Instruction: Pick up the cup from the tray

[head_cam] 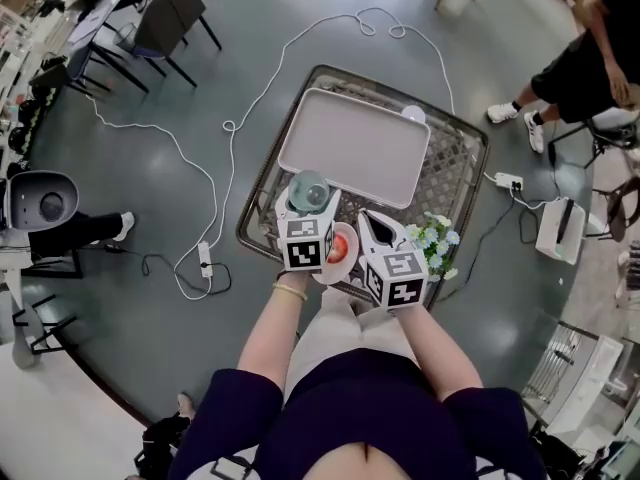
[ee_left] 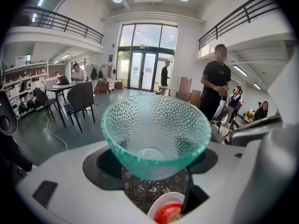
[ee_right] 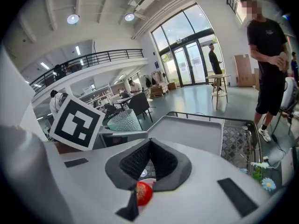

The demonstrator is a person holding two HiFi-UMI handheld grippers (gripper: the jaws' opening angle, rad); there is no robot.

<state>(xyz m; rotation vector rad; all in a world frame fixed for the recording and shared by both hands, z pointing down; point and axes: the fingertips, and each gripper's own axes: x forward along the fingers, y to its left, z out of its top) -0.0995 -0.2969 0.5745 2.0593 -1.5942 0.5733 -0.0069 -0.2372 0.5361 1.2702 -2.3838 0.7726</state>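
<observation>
Cup (ee_left: 156, 134) is gripped between the fingers of the left gripper (head_cam: 308, 208), apparently raised over the near edge of the tray (head_cam: 355, 148); pickup looks done. Right gripper (ee_right: 148, 160): fingers closed, empty.

Tray (head_cam: 355, 148): whole top bare, open room above it, approach free from far and left edges.
Small white round thing (head_cam: 414, 115) sits at tray's far right corner.
Table (head_cam: 470, 163): narrow bare strip along right edge beside tray.
Near edge crowded:
- left gripper (head_cam: 310, 198) clamped on cup (ee_left: 156, 134) at tray's near edge
- right gripper (head_cam: 368, 218) just beside it, jaws together
- white bowl (head_cam: 342, 248) between and below them
- flowers (head_cam: 432, 240) at near right corner

Floor left of table: cable (head_cam: 215, 183) loops.
Person (head_cam: 585, 58) stands well beyond far right corner.
</observation>
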